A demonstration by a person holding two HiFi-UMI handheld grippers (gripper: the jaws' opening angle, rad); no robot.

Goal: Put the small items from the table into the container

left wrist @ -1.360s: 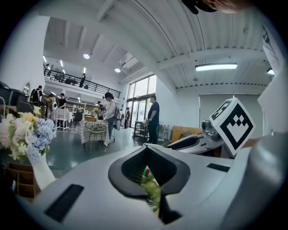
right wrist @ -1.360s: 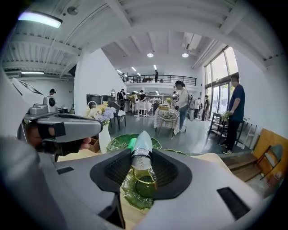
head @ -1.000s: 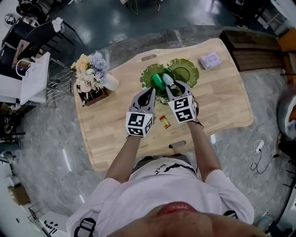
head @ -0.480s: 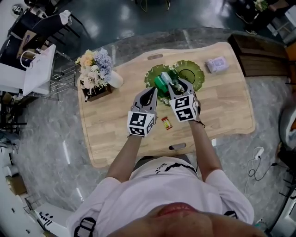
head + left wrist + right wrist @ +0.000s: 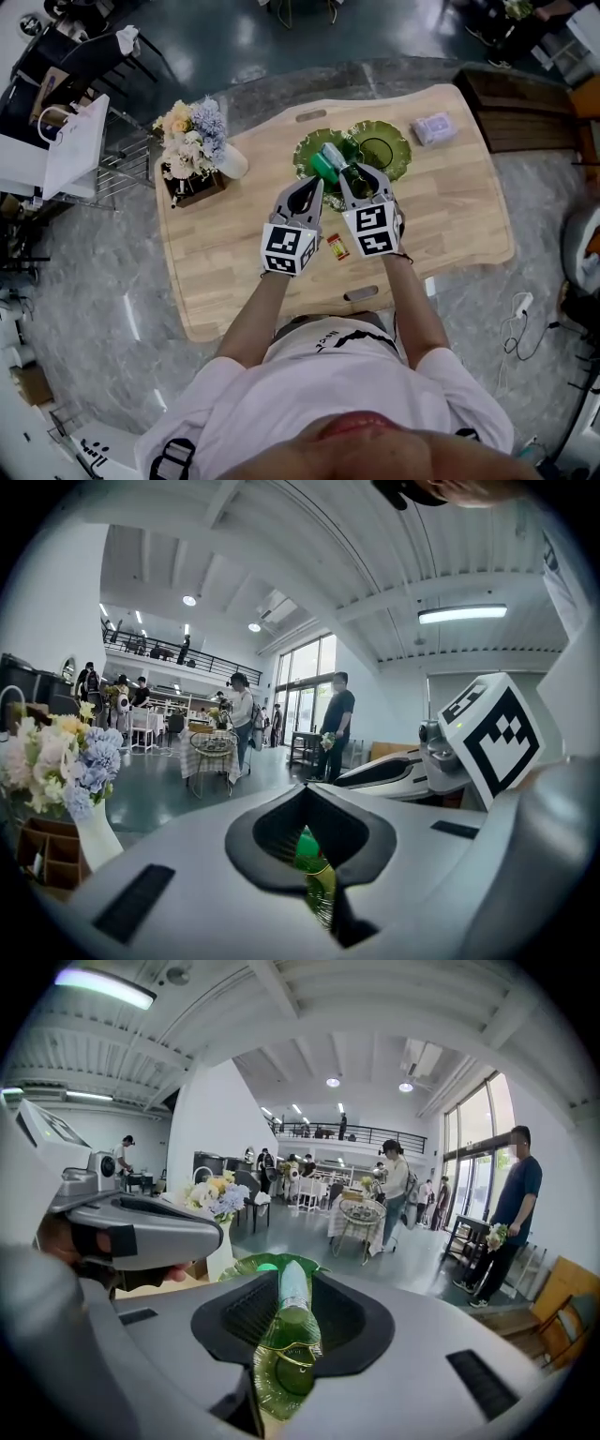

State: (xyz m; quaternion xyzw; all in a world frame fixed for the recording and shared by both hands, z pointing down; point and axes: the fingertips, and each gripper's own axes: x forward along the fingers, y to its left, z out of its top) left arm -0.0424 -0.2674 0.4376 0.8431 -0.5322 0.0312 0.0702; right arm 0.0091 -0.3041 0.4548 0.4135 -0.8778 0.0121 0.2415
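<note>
Two green glass dishes stand at the table's far side. In the left dish (image 5: 305,150) lie a green item (image 5: 322,167) and a pale tube (image 5: 333,155). My right gripper (image 5: 362,174) hovers at that dish's near rim. Its jaws are apart and closing, with nothing pressed between them. Through their gap in the right gripper view (image 5: 286,1274) the pale tube (image 5: 292,1297) shows lying over the dish (image 5: 281,1372). My left gripper (image 5: 309,187) hangs just left of it, shut and empty (image 5: 307,794). A small red and yellow item (image 5: 336,247) lies on the wood between both grippers' cubes.
The right dish (image 5: 384,148) holds nothing I can make out. A purple packet (image 5: 432,127) lies at the far right corner. A white vase of flowers (image 5: 192,141) and a brown box (image 5: 192,190) stand at the far left. The table's near edge has a handle slot (image 5: 361,294).
My right gripper has drawn back and up a little from the left dish, and its jaws have narrowed. The pale tube stays in the dish. My left gripper has kept still.
</note>
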